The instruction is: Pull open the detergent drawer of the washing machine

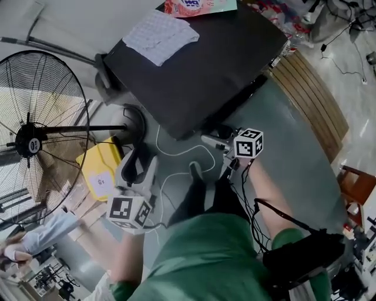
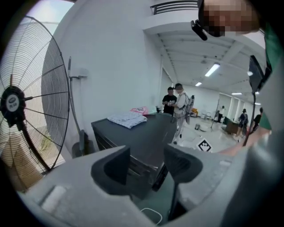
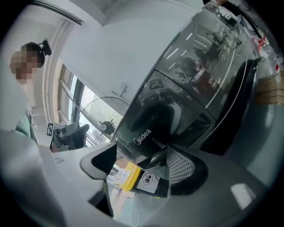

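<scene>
Detergent drawer sits at the top corner of the washing machine front, on the side nearest the fan, Midea badge on its face; it looks to stand a little proud of the front panel, though how far is hard to tell. Right gripper faces it square on, jaws spread wide, the badged corner framed between them and neither pad pressing on it; just beside the mesh-patterned pad shows a dark part with a round warning sticker, and whether it belongs to the drawer I cannot tell. Left gripper hangs lower, out toward the fan, jaws apart with nothing between them, looking at the machine's near corner. Up on the machine's top, a folded pale cloth lies by the back corner on the fan side; a pink packet lies at the back edge. Down on the floor, a yellow container sits near the fan's base; a white cable loops at the machine's foot. People stand far back in the room.
</scene>
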The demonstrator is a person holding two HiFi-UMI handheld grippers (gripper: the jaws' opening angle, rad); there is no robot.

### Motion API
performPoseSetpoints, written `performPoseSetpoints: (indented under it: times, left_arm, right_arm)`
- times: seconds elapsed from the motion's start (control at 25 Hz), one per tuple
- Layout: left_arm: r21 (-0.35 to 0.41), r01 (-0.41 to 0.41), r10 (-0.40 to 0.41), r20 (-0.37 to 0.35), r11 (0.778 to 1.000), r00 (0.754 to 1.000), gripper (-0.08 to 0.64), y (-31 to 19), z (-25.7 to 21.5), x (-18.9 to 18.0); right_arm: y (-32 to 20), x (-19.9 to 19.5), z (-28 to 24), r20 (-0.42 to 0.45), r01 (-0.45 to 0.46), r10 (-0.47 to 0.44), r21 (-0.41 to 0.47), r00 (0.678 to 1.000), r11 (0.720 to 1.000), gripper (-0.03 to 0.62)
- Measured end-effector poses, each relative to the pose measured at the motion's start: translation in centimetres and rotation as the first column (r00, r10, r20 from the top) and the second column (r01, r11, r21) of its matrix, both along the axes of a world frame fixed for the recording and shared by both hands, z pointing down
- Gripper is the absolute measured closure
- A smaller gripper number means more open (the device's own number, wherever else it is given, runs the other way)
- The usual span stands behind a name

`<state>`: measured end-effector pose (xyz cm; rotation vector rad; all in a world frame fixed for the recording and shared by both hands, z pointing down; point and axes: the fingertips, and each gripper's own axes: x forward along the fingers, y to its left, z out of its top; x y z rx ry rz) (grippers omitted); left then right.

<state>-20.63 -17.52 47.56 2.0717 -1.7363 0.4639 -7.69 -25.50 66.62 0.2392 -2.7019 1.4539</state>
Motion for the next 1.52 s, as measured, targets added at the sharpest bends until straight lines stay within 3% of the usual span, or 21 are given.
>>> performPoseSetpoints:
  times: [0.4,0.8,1.04,1.52]
  left_arm:
    - [-0.040,0.037,-0.037,-0.001,0.999,0.999,0.325,0.8,1.4,-1.0]
    - [-0.079,0.049,-0.048,0.015,0.996,0.999,0.325,2.6,2.2,-2.0]
    - [-0.080,0.033,-0.032,0.016,0.996,0.999,0.325,2.9,2.2,-1.3]
    - [-0.067,0.016,-0.011,0.067,0.998,0.998,0.326,4.4,0.5,-0.9]
  right_arm:
    - [-1.1,-2.2,0.8,0.128,0.011,0.002,-0.100,0.992,0.995,0.198]
    - [-1.4,-3.0,0.7,0.245,0.047,-0.012,-0.138,0.969,0.989,0.201]
    - [-1.9,-2.7,0.7,0.292,-0.004,0.062,-0.197,0.954,0.980,0.234]
    - [-1.1,-0.5,0.2,0.363,0.002,0.081,-0.224,0.928,0.975,0.308]
